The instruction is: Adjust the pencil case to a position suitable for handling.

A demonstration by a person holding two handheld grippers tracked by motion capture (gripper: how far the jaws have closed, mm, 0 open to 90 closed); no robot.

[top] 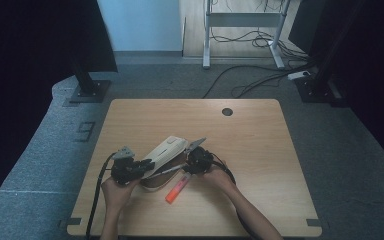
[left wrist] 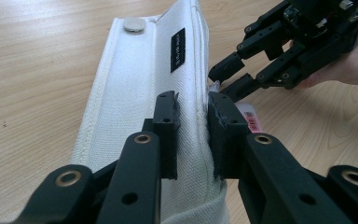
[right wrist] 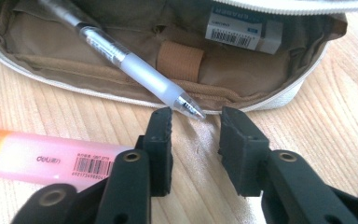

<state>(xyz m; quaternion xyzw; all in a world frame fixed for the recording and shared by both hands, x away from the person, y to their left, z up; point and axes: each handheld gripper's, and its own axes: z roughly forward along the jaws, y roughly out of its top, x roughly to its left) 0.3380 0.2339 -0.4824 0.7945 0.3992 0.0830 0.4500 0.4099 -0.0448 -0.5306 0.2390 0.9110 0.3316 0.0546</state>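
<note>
**Pouch flap held up by left gripper, pen half in, right gripper empty**

White fabric zip pencil pouch with tan lining sits on the light wood desk, nearer the front edge than the back, left of centre. It's open, mouth facing the right gripper.

Left gripper: jaws nearly closed, pads pinching the pouch's white upper flap along its seam. Flap carries a small black label and a round snap.

Right gripper: jaws part-open, pads not pressing on anything. They sit just in front of the pouch mouth, straddling the tip of the clear-barrelled pen with frosted grip. Pen tip pokes out over the pouch's lower rim, and the rest of the barrel lies inside, slanted. Can't tell if either pad touches the tip.

Inside the pouch: tan elastic loop, white barcoded eraser toward the far side.

Orange-and-pink highlighter lies on the desk just in front of the pouch, beside the right gripper, toward the front edge.
</note>
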